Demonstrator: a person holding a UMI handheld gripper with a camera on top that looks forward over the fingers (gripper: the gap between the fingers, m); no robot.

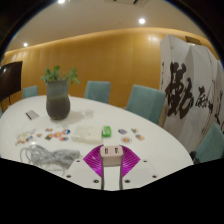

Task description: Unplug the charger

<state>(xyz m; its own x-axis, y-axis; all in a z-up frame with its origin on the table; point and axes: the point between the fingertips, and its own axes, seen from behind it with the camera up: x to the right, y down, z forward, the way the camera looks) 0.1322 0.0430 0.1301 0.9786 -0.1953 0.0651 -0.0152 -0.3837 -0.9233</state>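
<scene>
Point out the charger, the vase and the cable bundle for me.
charger (110, 154): gripper view, its white front face, between the fingers.
vase (58, 102): gripper view, its grey body.
cable bundle (47, 155): gripper view, middle of the coil.

One white charger (111, 154) sits clamped between the gripper's (110, 163) two purple pads (95, 160); one vase (58, 100) with a plant stands far left on one white table (150, 150); one tangled cable (48, 155) lies near left; three teal chairs (146, 101) line the far side.
</scene>
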